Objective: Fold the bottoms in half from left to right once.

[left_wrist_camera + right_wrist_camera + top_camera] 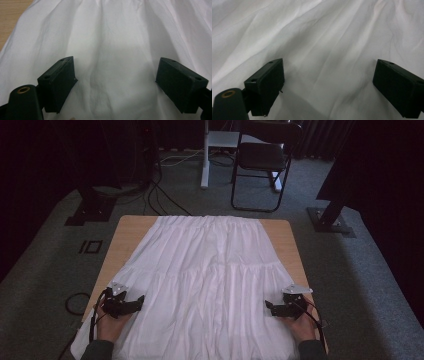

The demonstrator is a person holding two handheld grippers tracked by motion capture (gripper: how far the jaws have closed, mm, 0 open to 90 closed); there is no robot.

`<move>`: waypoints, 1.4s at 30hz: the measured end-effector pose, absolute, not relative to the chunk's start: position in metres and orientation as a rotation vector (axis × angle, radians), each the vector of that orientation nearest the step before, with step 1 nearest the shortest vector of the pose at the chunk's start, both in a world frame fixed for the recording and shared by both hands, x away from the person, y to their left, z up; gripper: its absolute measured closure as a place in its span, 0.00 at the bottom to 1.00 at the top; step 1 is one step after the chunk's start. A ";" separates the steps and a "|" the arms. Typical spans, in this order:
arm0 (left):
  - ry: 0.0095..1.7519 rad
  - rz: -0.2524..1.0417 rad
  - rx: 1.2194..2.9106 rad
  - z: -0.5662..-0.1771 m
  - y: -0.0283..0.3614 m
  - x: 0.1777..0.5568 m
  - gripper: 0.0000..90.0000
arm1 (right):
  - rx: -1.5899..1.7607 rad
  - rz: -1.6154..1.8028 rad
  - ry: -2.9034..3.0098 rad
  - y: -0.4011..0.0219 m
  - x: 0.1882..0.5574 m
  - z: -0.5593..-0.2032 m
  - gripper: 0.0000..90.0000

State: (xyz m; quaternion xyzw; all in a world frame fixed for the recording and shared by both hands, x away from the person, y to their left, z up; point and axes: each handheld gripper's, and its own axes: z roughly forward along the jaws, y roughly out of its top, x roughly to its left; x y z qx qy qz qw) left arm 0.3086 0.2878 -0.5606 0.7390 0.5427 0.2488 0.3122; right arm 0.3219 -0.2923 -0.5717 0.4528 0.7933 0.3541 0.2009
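A big white skirt lies flat on the wooden tabletop. It covers most of the top. Its narrow waist end lies along the far edge, and its wide hem end reaches the near edge, where the person sits. At the near left corner a bit of the hem hangs over the side. Bare wood shows at the far left corner and the far right corner, and in a thin strip along the right edge.

The left claw sits over the skirt close to the near left corner. The person's hand holds it from behind. Its two black jaws stand wide apart, with nothing pinched between them (you can see the white cloth in the gap in the left gripper view).

The right claw sits over the skirt close to the near right corner, and it points in toward the middle. Its jaws are wide apart too and hold nothing. The cloth under it has soft folds.

The two claws are well apart from each other, one at each side of the hem.
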 end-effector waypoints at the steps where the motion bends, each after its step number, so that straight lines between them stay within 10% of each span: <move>1: 1.432 0.656 1.950 -0.561 0.288 0.309 0.19 | 1.265 0.989 2.216 -0.292 0.322 -0.572 0.11; 29: 1.680 0.703 1.842 -0.555 0.369 0.294 0.03 | 1.269 0.990 2.207 -0.293 0.321 -0.572 0.13; 42: 1.560 0.623 1.969 -0.557 0.346 0.295 0.02 | 1.261 1.001 2.203 -0.293 0.318 -0.571 0.20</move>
